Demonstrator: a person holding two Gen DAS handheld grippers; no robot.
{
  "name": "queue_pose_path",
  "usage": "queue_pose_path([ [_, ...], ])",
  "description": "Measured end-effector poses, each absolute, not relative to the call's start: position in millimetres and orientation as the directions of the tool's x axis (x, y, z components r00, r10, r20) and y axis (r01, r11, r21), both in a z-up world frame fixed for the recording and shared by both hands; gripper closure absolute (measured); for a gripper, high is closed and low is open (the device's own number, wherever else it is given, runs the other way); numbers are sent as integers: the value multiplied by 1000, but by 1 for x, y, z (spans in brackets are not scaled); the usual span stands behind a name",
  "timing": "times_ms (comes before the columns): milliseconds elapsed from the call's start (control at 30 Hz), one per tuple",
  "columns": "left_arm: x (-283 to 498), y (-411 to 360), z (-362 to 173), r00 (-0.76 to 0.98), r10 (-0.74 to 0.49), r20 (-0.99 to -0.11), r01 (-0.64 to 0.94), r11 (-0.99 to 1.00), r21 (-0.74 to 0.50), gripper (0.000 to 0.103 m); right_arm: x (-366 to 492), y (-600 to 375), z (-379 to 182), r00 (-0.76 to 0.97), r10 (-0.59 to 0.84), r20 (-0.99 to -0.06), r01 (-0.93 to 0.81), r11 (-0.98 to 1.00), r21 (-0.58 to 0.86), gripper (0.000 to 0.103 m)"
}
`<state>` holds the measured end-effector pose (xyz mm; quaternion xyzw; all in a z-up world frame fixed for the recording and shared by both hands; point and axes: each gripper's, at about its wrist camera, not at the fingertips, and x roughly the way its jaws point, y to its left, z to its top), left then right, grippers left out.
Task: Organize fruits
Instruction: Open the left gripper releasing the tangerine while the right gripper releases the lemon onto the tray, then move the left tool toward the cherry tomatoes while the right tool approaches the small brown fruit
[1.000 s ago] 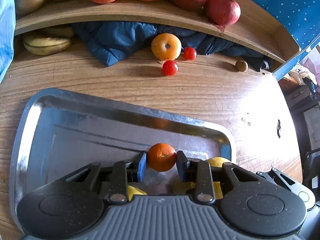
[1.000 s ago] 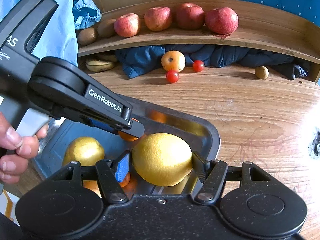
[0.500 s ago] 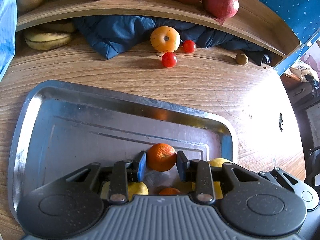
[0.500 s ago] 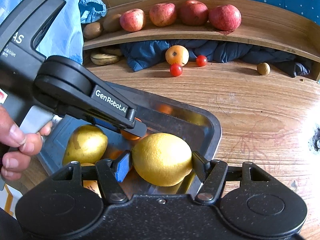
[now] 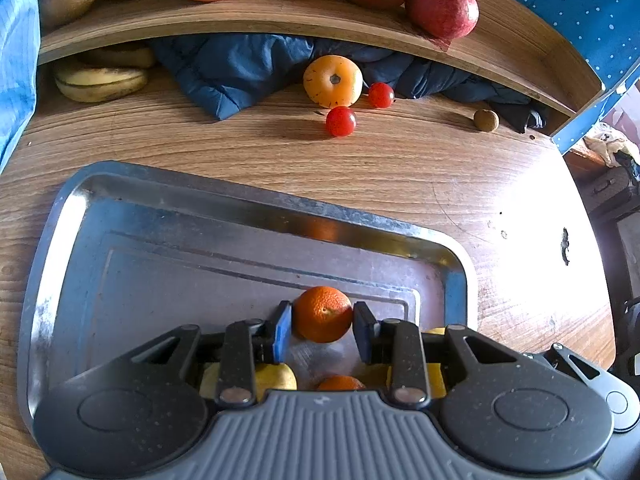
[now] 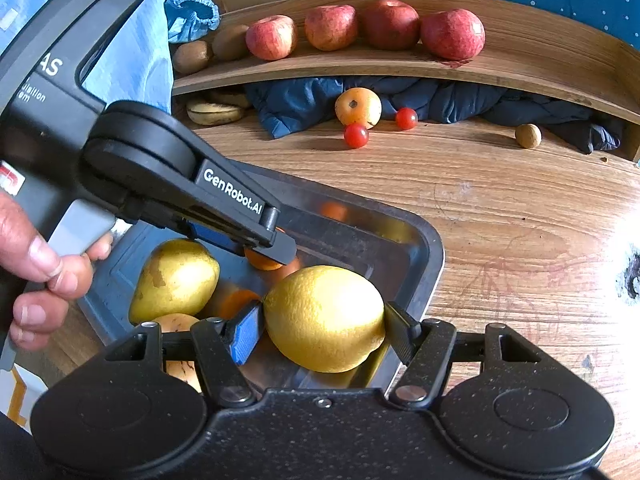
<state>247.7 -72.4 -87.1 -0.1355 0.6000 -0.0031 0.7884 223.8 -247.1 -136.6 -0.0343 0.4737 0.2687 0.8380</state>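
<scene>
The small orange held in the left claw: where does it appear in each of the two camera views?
Left wrist view: the small orange sits low in the centre, between the left claw fingers, above the metal tray.
Right wrist view: only a sliver shows left of centre, mostly hidden under the claw finger.
Shared landmark: the nearer cherry tomato on the wooden table.

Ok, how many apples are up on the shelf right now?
4, in a row on the wooden shelf: apple one, apple two, apple three, apple four. None looks hidden.
</scene>
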Motion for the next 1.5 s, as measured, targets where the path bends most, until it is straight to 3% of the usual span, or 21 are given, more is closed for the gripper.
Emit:
queue_pose_path([
  [133, 247, -72, -86, 279, -169, -945, -161, 962, -219, 66, 221, -248, -135, 400, 424, -813, -484, 850, 205, 35],
  [367, 243, -69, -82, 281, -155, -947, -176, 962, -210, 50, 213, -252, -130, 393, 433, -811, -486, 847, 217, 33],
  [967, 198, -93, -41, 394, -81, -916, -85, 989, -124, 2, 172, -272, -114, 404, 467, -787, -495, 835, 242, 5],
  [1500, 128, -60, -37, 238, 0, -971, -175, 984, -43, 1, 154, -277, -113, 346, 439, -829, -520, 825, 220, 1],
])
